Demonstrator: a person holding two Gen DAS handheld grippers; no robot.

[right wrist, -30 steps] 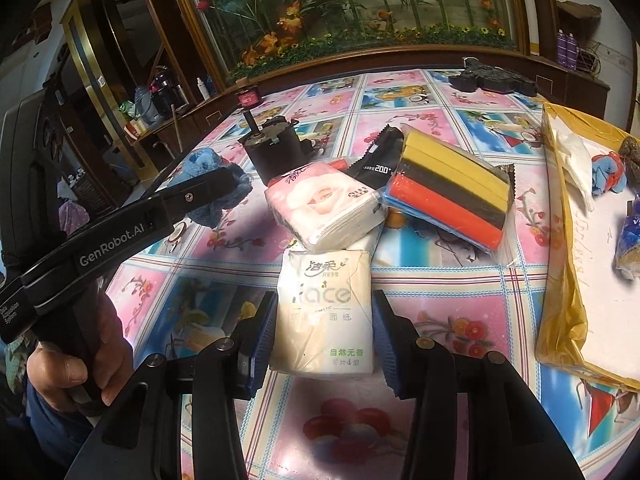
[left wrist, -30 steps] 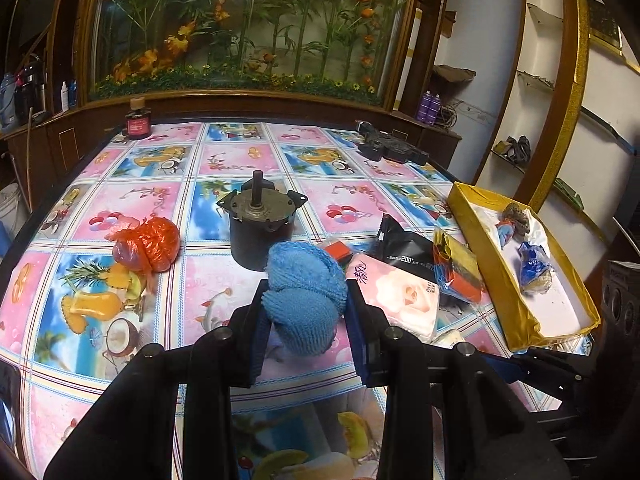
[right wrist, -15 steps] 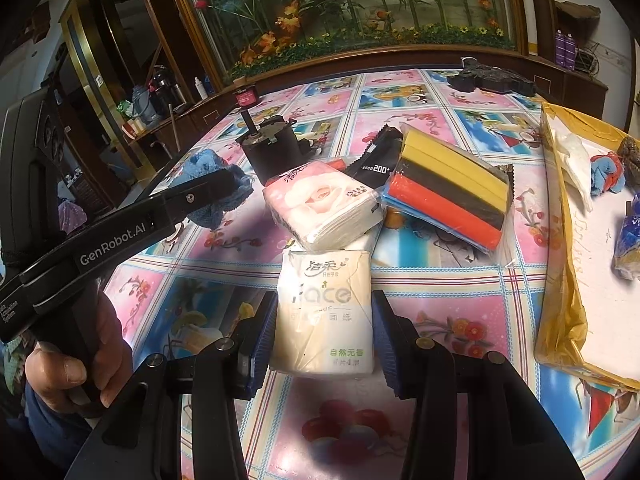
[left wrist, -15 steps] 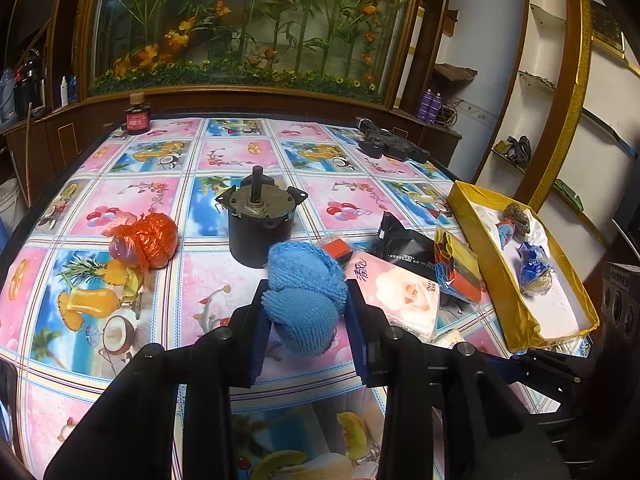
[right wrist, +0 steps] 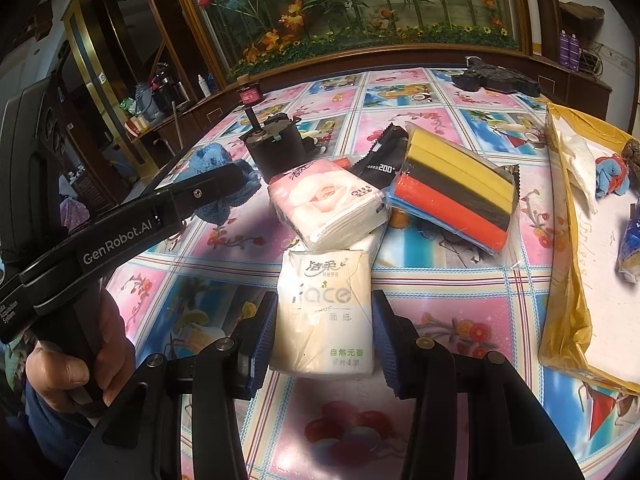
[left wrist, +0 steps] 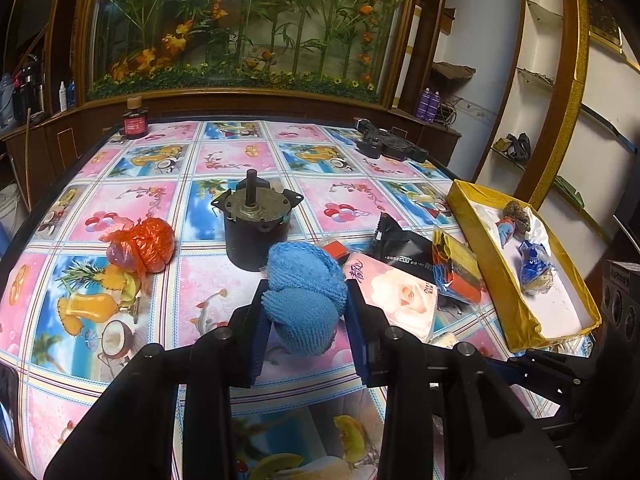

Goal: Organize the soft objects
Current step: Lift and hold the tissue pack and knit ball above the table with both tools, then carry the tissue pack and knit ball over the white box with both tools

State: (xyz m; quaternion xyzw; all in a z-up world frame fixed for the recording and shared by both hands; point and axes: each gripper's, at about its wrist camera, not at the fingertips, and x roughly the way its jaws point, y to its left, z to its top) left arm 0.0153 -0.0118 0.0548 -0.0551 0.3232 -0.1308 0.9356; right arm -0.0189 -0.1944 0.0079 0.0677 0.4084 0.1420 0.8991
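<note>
My left gripper (left wrist: 306, 312) is shut on a blue knitted cloth ball (left wrist: 306, 292) and holds it above the table; the ball also shows in the right wrist view (right wrist: 218, 184). My right gripper (right wrist: 324, 336) is shut on a white tissue pack (right wrist: 326, 312) that rests on the table. A pink rose tissue pack (right wrist: 324, 204), a striped sponge pack (right wrist: 456, 192) and a black sachet (right wrist: 380, 160) lie just beyond it. A gold-rimmed box (left wrist: 516, 312) at the right holds small soft items. An orange mesh bundle (left wrist: 140, 244) lies at the left.
A black motor (left wrist: 256, 228) with an upright shaft stands mid-table, right behind the blue ball. A small red-labelled bottle (left wrist: 135, 122) and a black device (left wrist: 390, 146) sit at the far edge. The table has a fruit-patterned cloth (left wrist: 120, 200).
The left view has shifted very slightly. Both grips are unchanged.
</note>
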